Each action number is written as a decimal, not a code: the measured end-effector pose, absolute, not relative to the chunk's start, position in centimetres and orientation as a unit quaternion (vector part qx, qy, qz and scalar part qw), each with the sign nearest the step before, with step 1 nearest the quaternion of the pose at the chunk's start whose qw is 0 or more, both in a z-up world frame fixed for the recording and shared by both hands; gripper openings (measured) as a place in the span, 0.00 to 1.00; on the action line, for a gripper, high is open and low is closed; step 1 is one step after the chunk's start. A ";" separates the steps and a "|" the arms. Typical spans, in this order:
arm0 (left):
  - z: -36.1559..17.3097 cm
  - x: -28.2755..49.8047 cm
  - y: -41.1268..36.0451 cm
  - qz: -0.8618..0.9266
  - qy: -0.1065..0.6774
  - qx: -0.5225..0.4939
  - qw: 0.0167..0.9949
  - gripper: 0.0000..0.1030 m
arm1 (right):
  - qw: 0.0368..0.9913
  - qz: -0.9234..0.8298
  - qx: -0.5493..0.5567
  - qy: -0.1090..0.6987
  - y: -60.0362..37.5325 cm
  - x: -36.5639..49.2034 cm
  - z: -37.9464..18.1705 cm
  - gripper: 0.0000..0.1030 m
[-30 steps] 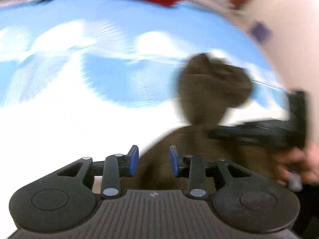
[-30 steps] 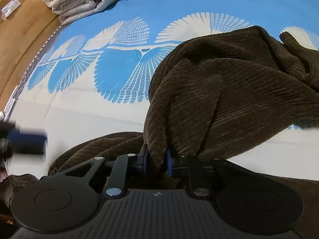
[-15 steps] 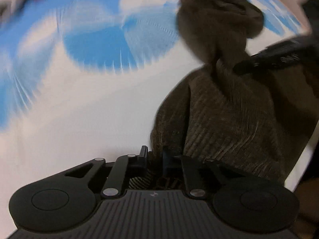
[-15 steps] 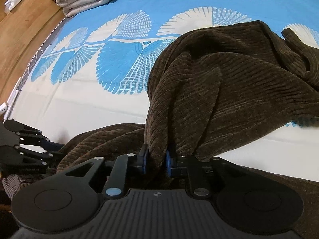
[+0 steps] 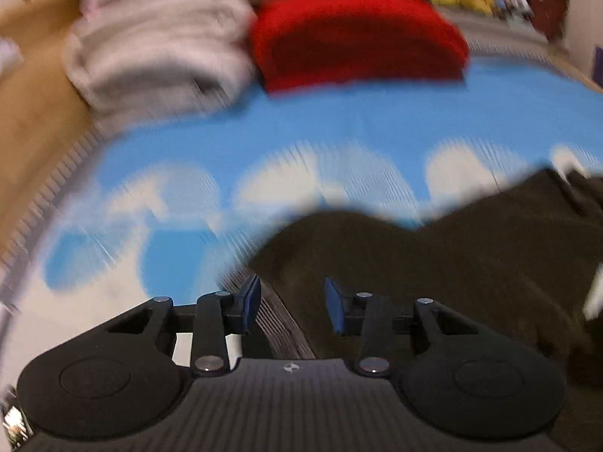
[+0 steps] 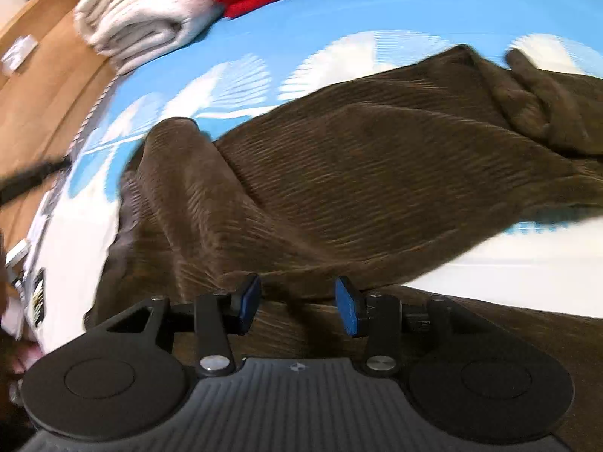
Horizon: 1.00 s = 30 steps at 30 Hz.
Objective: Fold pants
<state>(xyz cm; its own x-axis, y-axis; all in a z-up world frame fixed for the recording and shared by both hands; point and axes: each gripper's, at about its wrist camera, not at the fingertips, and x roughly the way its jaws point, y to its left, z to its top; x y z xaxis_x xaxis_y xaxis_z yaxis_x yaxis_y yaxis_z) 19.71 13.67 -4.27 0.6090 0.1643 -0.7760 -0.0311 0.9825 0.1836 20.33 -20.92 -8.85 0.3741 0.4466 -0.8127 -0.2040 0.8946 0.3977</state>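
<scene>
Your pants (image 6: 377, 173) lie half folded on the bed (image 6: 471, 19), soft, thick and limp, and both the left hand-held gripper (image 5: 292, 303) and the right hand-held gripper (image 6: 297, 303) are opening without pressing on the cloth, so take hold again at the folded edge.

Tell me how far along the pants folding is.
Done: one brown layer of the pants already lies doubled over another on the blue-and-white sheet.
In hand: nothing is gripped. The left tool and right tool are both opening, their pads apart over loose fabric.
Left: the pants are rumpled and bunched at the far right, so they need smoothing and further folds before matching the folded stack.
</scene>
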 end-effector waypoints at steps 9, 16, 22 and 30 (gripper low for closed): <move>-13.0 18.2 19.3 0.072 0.617 0.024 0.783 0.72 | 0.876 0.002 0.155 0.456 -29.2 22.8 -8.5 0.45; -13.1 17.6 20.3 0.035 0.613 0.018 0.789 0.35 | 0.885 -0.139 0.201 0.395 -40.3 26.5 -9.6 0.50; -9.3 14.2 20.1 0.015 0.606 0.121 0.786 0.13 | 0.880 -0.167 0.237 0.375 -47.9 28.2 -11.9 0.53; -9.6 12.4 20.8 0.036 0.631 0.174 0.755 0.22 | 0.891 -0.109 0.204 0.391 -49.5 31.1 -14.4 0.53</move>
